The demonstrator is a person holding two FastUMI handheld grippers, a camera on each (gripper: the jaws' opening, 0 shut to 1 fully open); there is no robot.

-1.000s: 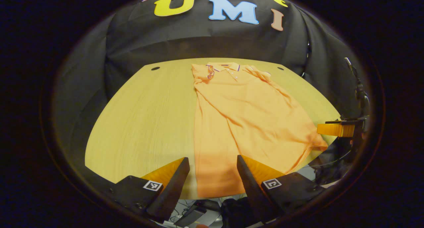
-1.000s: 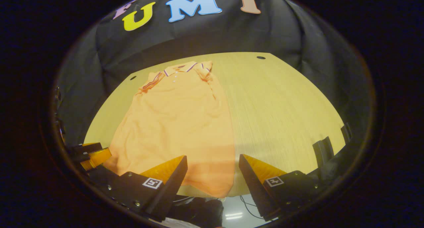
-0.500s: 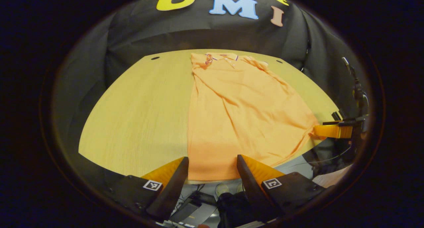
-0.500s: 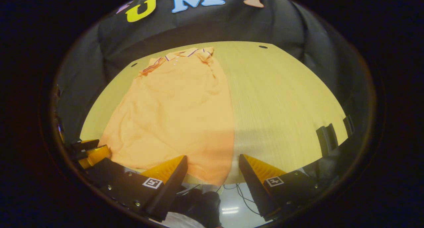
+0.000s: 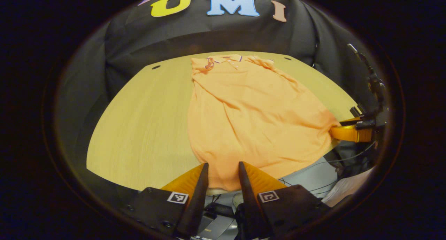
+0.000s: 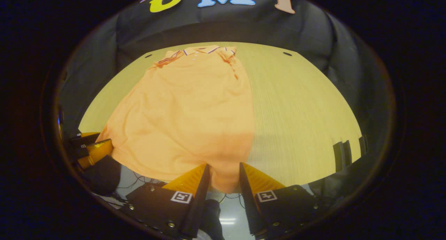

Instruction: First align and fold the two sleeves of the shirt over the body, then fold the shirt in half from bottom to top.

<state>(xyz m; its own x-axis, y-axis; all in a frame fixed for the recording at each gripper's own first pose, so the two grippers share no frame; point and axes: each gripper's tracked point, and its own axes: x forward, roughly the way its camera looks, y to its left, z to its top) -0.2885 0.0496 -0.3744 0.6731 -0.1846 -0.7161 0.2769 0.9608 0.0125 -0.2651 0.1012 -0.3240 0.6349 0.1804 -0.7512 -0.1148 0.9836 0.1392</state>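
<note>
An orange polo shirt (image 5: 251, 114) lies collar-away on the wooden table (image 5: 146, 121), both sleeves folded in over the body. Its bottom hem hangs at the table's near edge. My left gripper (image 5: 223, 165) has its fingers narrowed on the hem's left corner, fabric bunched between them. The right gripper (image 5: 348, 132) shows farther off, pinching the hem's other corner. In the right gripper view the shirt (image 6: 188, 107) covers the left half of the table (image 6: 299, 107), and my right gripper (image 6: 224, 165) is shut on the hem's right corner. The left gripper (image 6: 92, 151) holds the far corner.
Black clips (image 6: 343, 151) stick up at the table's right edge. Small holes (image 5: 155, 67) mark the far corners of the table. Cables and floor (image 5: 313, 177) show below the near edge. A cabled stand (image 5: 374, 83) rises at the right.
Both grippers narrowed from wide open onto the shirt's bottom hem. The hem corners have bunched and lifted slightly at the table's near edge.
</note>
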